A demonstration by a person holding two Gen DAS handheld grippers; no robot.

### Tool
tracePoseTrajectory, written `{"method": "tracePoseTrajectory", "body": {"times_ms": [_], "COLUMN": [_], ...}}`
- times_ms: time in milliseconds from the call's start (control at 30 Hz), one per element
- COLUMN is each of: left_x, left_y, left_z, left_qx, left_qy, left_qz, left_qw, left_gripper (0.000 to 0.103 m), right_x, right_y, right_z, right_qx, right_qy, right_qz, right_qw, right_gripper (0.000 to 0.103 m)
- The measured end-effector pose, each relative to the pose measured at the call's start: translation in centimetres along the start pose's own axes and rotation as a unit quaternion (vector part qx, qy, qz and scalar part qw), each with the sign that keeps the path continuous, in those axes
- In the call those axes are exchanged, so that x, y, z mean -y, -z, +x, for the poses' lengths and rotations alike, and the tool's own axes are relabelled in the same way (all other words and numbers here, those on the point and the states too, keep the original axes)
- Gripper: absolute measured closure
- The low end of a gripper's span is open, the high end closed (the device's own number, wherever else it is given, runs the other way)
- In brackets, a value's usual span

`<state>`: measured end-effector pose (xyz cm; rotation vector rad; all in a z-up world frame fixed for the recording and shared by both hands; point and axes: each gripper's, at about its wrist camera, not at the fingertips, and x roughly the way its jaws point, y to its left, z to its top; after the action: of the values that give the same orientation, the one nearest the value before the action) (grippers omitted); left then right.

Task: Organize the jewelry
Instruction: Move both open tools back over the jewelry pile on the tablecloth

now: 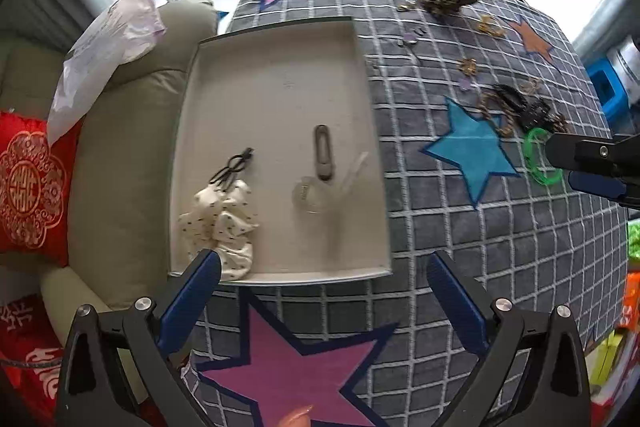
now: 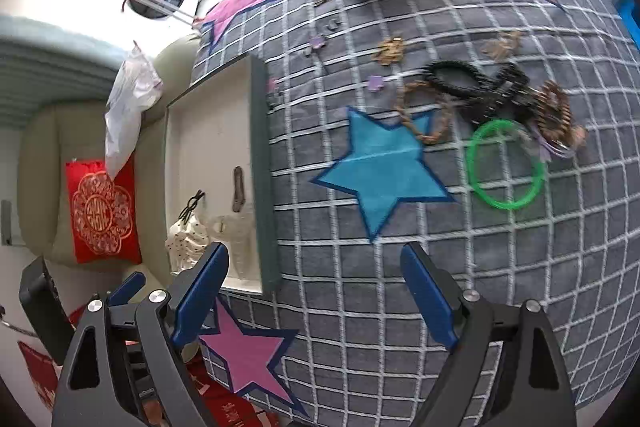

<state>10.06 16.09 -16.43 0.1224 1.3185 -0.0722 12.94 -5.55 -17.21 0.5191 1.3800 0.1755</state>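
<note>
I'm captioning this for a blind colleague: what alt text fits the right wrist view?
The open, empty right gripper hangs over a grey checked cloth with star patches, facing a green bangle beside tangled black and brown jewelry. At left, a white tray holds a polka-dot scrunchie.

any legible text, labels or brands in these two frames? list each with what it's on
"囍" (double-happiness character), gold, in the flower medallion on the red cushion.
Gold characters on the red fabric at the lower left edge of the left wrist view: cut off, not readable.
Faint print on the white plastic bag: too blurred to read.
Nothing legible on the tray, the jewelry or the star-patterned cloth.
</note>
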Motion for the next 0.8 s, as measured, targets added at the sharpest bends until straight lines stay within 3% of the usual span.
{"method": "tracePoseTrajectory", "body": {"times_ms": [800], "left_x": [9.2], "left_y": [-1.0], "left_z": [-2.2], "left_qx": [0.007], "left_qy": [0.005], "left_qz": [0.083], "left_qw": [0.9965], "left_gripper": [0.0], "right_x": [9.9], "right_y": [2.0], "right_z": [-4.8], "right_qx": [0.041], "right_qy": [0.001], "right_qz": [0.079], "right_qw": [0.996], "right_gripper": [0.011]}}
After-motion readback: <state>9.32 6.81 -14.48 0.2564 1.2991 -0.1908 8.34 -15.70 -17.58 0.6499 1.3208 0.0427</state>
